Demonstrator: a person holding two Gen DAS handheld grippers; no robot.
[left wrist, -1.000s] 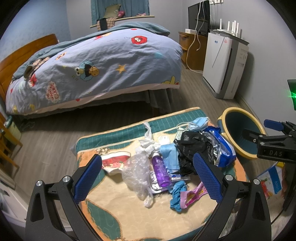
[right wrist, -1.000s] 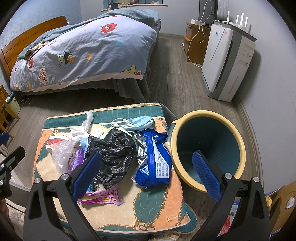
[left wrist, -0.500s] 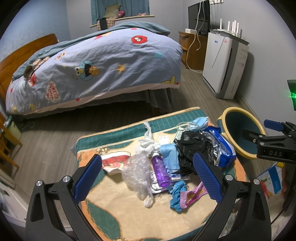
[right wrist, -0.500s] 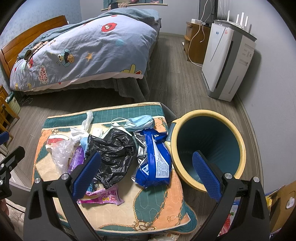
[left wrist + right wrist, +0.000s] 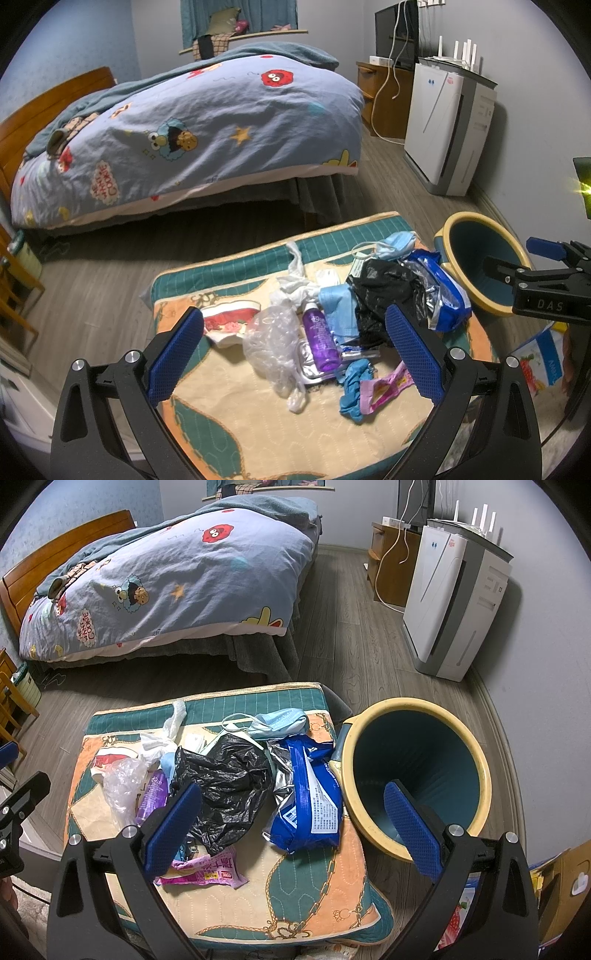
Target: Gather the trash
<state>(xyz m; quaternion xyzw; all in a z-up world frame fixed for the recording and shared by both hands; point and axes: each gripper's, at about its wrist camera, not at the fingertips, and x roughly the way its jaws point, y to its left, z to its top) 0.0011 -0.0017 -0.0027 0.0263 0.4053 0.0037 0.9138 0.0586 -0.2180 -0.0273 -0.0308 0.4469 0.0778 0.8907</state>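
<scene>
"DAS" lettering on right claw [image 5: 532, 271], spread wide.

A heap of trash [image 5: 236, 775] lies on a quilted mat [image 5: 295, 897]. The bin [image 5: 417, 771] stands on the floor just right of the mat, touching its edge. The bed [image 5: 166, 583] stands behind the mat, and an air purifier [image 5: 454, 605] behind the bin.

Both the left gripper [image 5: 295, 347] and right gripper [image 5: 291, 823] have black frames, silver screws and blue textured jaws.
</scene>
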